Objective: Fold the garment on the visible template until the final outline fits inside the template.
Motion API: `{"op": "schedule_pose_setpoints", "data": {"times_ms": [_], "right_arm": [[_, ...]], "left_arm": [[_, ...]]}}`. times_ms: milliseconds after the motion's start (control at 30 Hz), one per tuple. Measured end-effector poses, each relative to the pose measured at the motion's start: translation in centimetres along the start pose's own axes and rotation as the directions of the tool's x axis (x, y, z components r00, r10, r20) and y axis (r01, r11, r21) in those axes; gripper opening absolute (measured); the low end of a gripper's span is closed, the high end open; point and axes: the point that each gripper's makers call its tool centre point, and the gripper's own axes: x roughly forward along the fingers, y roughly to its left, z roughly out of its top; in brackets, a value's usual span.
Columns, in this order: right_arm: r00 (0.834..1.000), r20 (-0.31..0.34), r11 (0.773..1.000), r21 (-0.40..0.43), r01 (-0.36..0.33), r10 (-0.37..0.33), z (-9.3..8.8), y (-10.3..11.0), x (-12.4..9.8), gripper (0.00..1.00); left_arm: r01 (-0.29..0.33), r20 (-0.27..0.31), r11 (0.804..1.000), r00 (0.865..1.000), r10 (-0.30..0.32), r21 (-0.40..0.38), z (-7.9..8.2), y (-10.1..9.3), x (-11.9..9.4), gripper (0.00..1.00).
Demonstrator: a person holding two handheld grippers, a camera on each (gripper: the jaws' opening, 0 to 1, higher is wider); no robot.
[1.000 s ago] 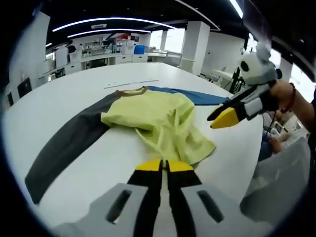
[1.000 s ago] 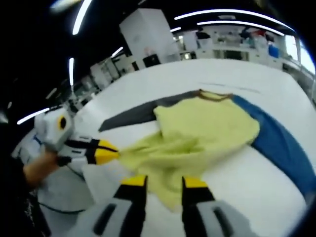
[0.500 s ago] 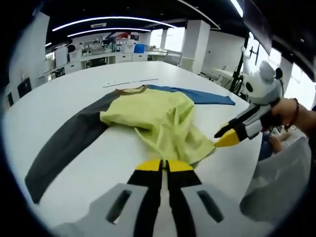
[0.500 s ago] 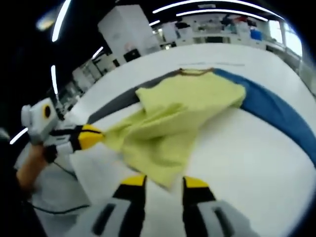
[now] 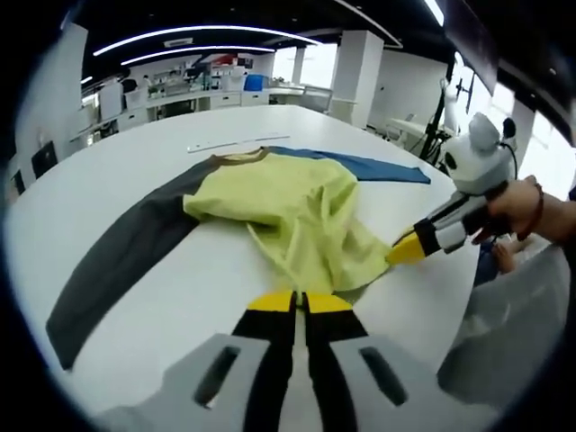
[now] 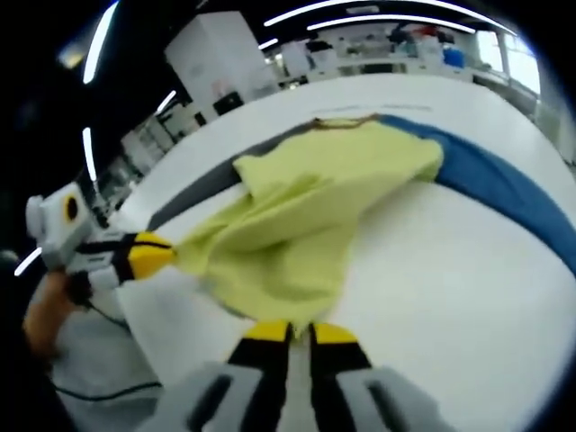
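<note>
1. Garment (image 5: 288, 202): long-sleeved top with a yellow-green body, one dark grey sleeve (image 5: 117, 261) and one blue sleeve (image 5: 360, 165). It lies on the white table (image 5: 117, 162), body rumpled and partly bunched. The brown-trimmed collar (image 6: 346, 121) points to the far edge of the table; the hem lies toward the near edge, beside both grippers.
2. Grey sleeve: stretched flat toward the near left edge in the left gripper view.
3. Blue sleeve (image 6: 504, 189): stretched flat toward the right edge.
4. Left gripper (image 5: 300, 301): yellow-tipped jaws pressed together, tips at the near hem of the yellow-green cloth. In the right gripper view it comes in from the left (image 6: 166, 252), a corner of the hem pinched and drawn taut.
5. Right gripper (image 6: 300, 331): jaws nearly together on the near hem edge. In the left gripper view its tip (image 5: 407, 249) meets the right hem corner, a hand (image 5: 517, 202) holding it.
6. Background: shelving and desks beyond the table.
</note>
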Motion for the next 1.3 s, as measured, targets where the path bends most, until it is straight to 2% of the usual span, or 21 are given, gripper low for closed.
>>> {"op": "schedule_pose_setpoints", "data": {"times_ms": [200, 267, 367, 467, 600, 767, 1000, 1167, 1300], "right_arm": [[1.0, 0.014, 0.999, 0.033, -0.014, 0.013, 0.4, -0.3, -0.7, 0.0], [1.0, 0.027, 1.0, 0.02, -0.015, 0.014, 0.7, -0.4, -1.2, 0.0], [0.998, 0.053, 0.997, -0.061, -0.039, 0.042, 1.3, -0.6, -1.9, 0.0], [0.998, 0.052, 0.997, -0.069, -0.037, 0.04, 1.1, -1.1, -2.7, 0.0], [0.996, 0.084, 0.998, -0.065, -0.027, 0.032, 1.6, -2.0, -4.2, 0.0], [0.994, 0.108, 0.998, -0.055, 0.0, 0.006, 2.0, -3.3, -5.7, 0.0], [0.992, 0.125, 0.999, -0.045, 0.021, -0.016, 1.8, -3.9, -7.6, 0.0], [0.991, 0.128, 0.999, -0.017, 0.031, -0.028, 1.4, -4.6, -8.0, 0.0], [0.99, 0.136, 0.999, 0.003, 0.042, -0.042, 1.1, -5.0, -8.6, 0.0]], "left_arm": [[-0.001, 0.028, 1.0, 1.0, 0.001, -0.014, 0.5, 0.1, -0.4, 0.0], [-0.001, 0.042, 1.0, 0.999, 0.002, -0.018, 0.8, 0.1, -0.6, 0.0], [0.002, 0.052, 1.0, 0.999, 0.0, -0.025, 1.0, 0.0, -0.9, 0.0], [-0.005, 0.055, 0.999, 0.998, 0.006, -0.033, 1.0, 0.1, -1.4, 0.0], [-0.018, 0.072, 0.999, 0.997, 0.021, -0.051, 1.3, 0.5, -2.2, 0.0], [-0.031, 0.066, 0.997, 0.997, 0.035, -0.065, 0.8, 0.9, -3.1, 0.0], [-0.039, 0.077, 0.993, 0.996, 0.048, -0.108, 0.2, 1.2, -4.4, 0.0], [-0.052, 0.058, 0.988, 0.996, 0.061, -0.148, -0.4, 0.6, -5.3, 0.0], [-0.076, 0.053, 0.983, 0.995, 0.086, -0.167, -1.1, 0.8, -5.9, 0.0]]}}
